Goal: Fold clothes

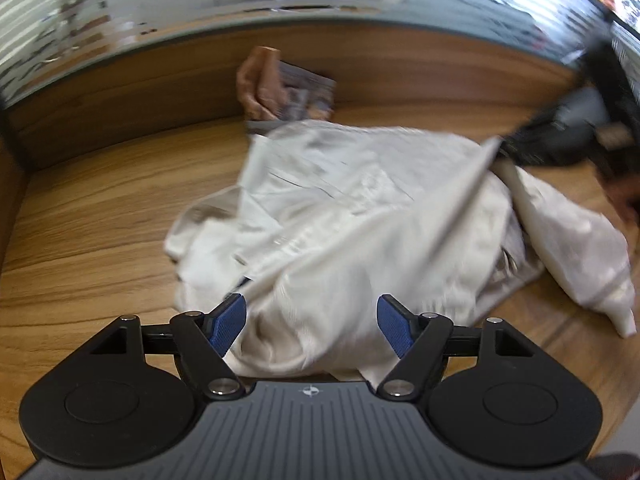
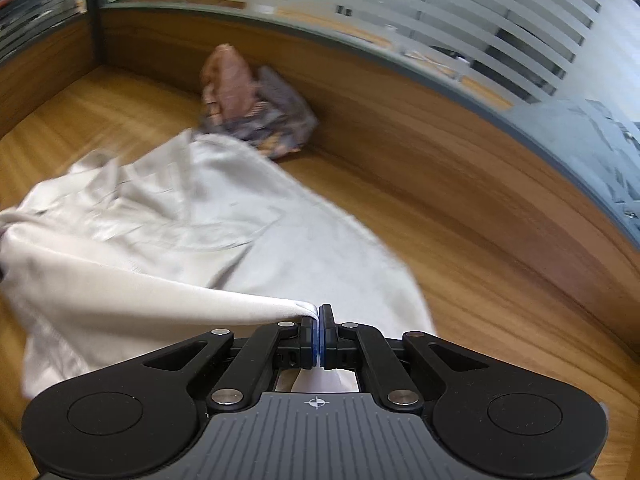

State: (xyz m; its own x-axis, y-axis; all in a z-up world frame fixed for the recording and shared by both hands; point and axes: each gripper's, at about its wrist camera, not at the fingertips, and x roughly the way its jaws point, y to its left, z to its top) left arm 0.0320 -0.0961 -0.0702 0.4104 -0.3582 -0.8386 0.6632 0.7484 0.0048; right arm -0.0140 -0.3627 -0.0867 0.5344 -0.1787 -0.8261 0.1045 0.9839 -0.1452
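A crumpled white garment [image 1: 340, 216] lies in a heap on the wooden table [image 1: 100, 208]. My left gripper [image 1: 311, 326] is open, its blue pads on either side of the near part of the cloth, nothing pinched. My right gripper [image 2: 319, 334] is shut on an edge of the white garment [image 2: 180, 232] and holds that edge taut and raised above the table [image 2: 460, 260]. The right gripper also shows in the left wrist view [image 1: 560, 136] at the upper right, pulling a fold of cloth up.
A small pile of other clothes, pinkish and patterned blue-grey [image 1: 280, 88], sits against the back wall; it also shows in the right wrist view [image 2: 252, 100]. A low wooden wall with striped glass above runs round the table's far side [image 2: 440, 128].
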